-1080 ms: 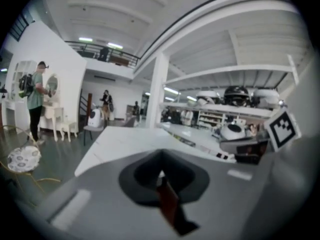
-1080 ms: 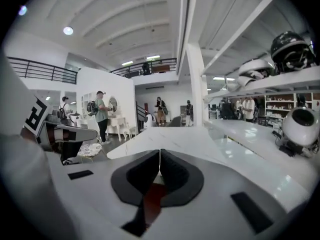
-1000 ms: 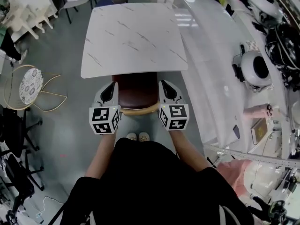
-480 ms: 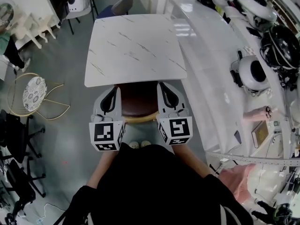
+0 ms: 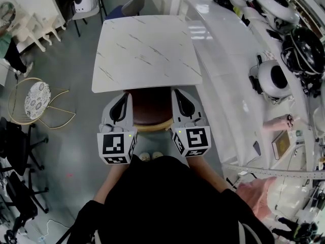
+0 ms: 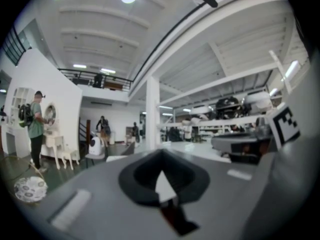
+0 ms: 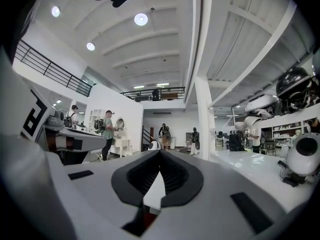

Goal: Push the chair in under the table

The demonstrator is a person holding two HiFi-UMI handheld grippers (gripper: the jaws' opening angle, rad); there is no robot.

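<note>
A white marble-topped table (image 5: 147, 50) stands ahead of me. The chair has a dark red seat (image 5: 150, 108) and a tan curved back rail (image 5: 152, 127); the front of its seat is tucked under the table's near edge. My left gripper (image 5: 122, 97) is level over the chair's left side and my right gripper (image 5: 182, 95) over its right side. Both are shut with nothing between the jaws, and neither touches the chair. In the left gripper view the left gripper (image 6: 161, 155) points over the tabletop (image 6: 162, 186). The right gripper (image 7: 161, 153) does likewise in its own view.
A long white counter (image 5: 228, 85) with round white devices runs along the right. At the left stand a gold wire stool (image 5: 35, 96) and black chairs (image 5: 15, 146). Another chair (image 5: 133, 0) sits at the table's far side. People (image 7: 106, 131) stand in the distance.
Both grippers have risen toward the head camera and look larger, side by side as before. The chair stays in the same place against the table.
</note>
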